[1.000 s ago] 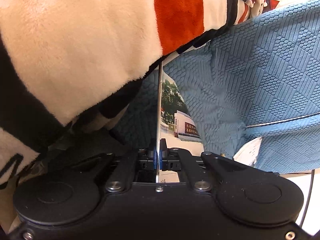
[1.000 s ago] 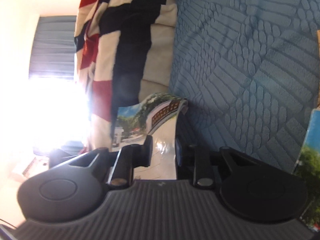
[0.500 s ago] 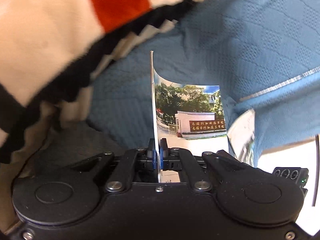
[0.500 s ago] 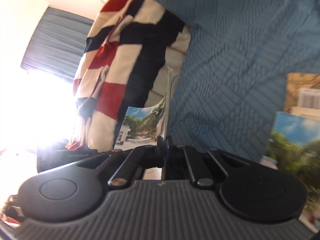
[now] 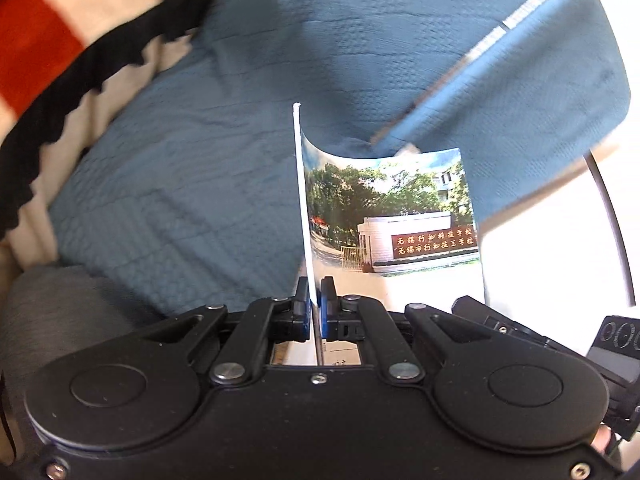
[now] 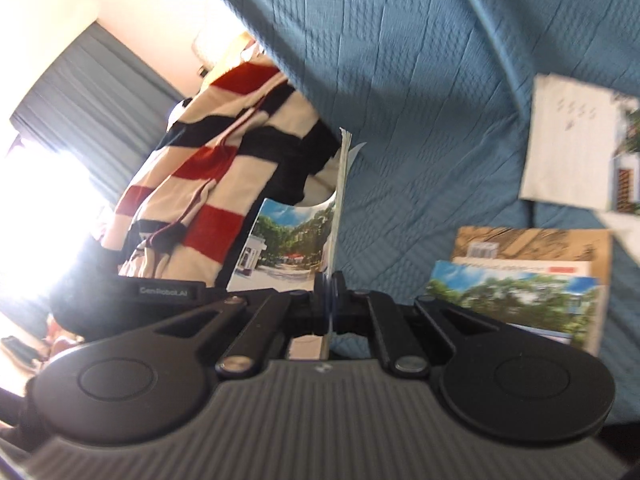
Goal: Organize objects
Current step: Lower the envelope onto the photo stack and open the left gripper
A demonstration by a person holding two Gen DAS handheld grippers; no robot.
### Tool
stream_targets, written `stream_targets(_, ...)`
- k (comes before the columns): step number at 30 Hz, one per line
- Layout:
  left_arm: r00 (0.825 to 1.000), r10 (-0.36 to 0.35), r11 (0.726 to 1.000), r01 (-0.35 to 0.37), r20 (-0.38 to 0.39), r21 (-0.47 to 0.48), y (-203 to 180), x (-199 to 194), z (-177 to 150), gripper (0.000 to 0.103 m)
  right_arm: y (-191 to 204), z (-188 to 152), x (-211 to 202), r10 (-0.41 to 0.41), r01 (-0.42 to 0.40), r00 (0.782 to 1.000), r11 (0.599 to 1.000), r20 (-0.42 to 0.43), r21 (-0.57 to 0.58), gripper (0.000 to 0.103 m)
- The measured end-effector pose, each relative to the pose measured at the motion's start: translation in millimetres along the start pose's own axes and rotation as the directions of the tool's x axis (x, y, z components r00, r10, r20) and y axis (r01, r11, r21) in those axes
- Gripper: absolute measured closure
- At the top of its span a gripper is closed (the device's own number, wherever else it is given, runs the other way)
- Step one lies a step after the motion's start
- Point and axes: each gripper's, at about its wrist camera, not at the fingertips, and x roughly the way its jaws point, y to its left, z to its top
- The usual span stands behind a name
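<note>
Above the blue bedspread [image 5: 200,200], one photo booklet [image 5: 384,216] is pinched by both closed grippers, left [image 5: 315,300] and right [image 6: 330,300]; a book stack [image 6: 528,276] and loose papers [image 6: 568,148] remain unsorted.

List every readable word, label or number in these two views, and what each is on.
"CenRobot.AI": black device, right wrist view.
"000": black device, left wrist view, cut off at the edge.
Gold characters on the sign in the held booklet: too blurred.
Stacked booklets and white sheet: print too blurred.
</note>
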Motion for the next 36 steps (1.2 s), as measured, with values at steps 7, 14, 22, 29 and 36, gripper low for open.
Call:
stream_targets(7, 0.999, -0.032, 0.995, 0.033, -0.009, 0.09, -43.8, -8.5, -5.7, 0.099, 15.3, -11.2, -52.8, -0.072, 0.073, 0.992, 0.997, 0.099, -0.009, 0.099)
stream_targets(14, 0.999, -0.043, 0.99, 0.046, -0.024, 0.133, -62.0, -4.8, -9.5, 0.098, 18.6, -22.2, -74.0, -0.133, 0.135, 0.981, 0.991, 0.142, -0.005, 0.099)
stream_targets(22, 1.0, 0.004, 0.986, 0.0, -0.026, 0.166, -61.3, 36.0, -29.4, 0.097, 6.4, -46.5, -67.2, -0.199, 0.209, 0.967, 0.977, 0.159, -0.05, 0.099)
stream_targets(29, 0.998, 0.023, 0.986, -0.013, -0.054, 0.168, -48.6, 75.1, -39.5, 0.097, -26.2, -67.5, -53.1, -0.218, 0.217, 0.966, 0.976, 0.14, 0.02, 0.099)
stream_targets(36, 0.994, 0.059, 0.981, -0.041, -0.092, 0.189, -42.2, 108.3, -53.9, 0.097, -50.0, -78.3, -37.6, -0.244, 0.24, 0.965, 0.969, 0.096, 0.05, 0.099)
